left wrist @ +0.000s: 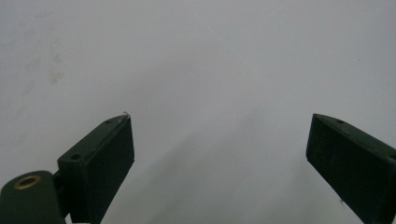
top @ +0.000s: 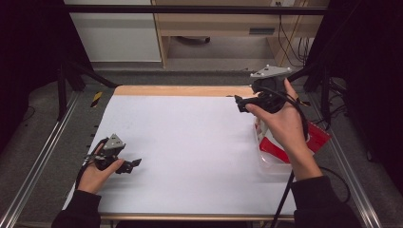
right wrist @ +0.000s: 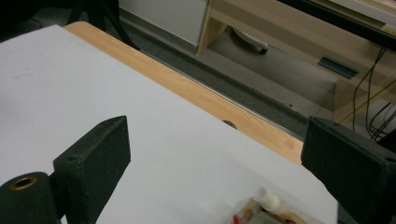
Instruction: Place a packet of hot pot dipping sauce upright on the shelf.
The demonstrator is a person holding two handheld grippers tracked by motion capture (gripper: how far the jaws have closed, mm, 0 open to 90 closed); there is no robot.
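Two grippers in play, and both are holding nothing right now. My right gripper (top: 240, 103) is up over the far right part of the white sheet (top: 190, 142), jaws spread wide apart, tips pointing left across the table. In the right gripper view the same jaws stand well apart with just sheet and the wooden table edge (right wrist: 201, 95) between them.

What I'm going for, I reckon, is the clear container with the red lid (top: 285, 147) sitting at the right edge of the sheet. It lies just below and behind my right hand (top: 280, 123), toward my side of the table, so the gripper is aimed past it rather than at it. Its corner peeks in at the bottom of the right gripper view (right wrist: 266, 210), blurry, with something white and something red in it; can't tell what.

Long axis of the container looks to run roughly near-to-far along the sheet's right edge, though my forearm covers part of it.

My left gripper (top: 130, 165) is low at the near left, jaws also apart over bare sheet, well away from the container. So the right one is clearly nearer; my guess is it needs to pull back toward me and tip down.
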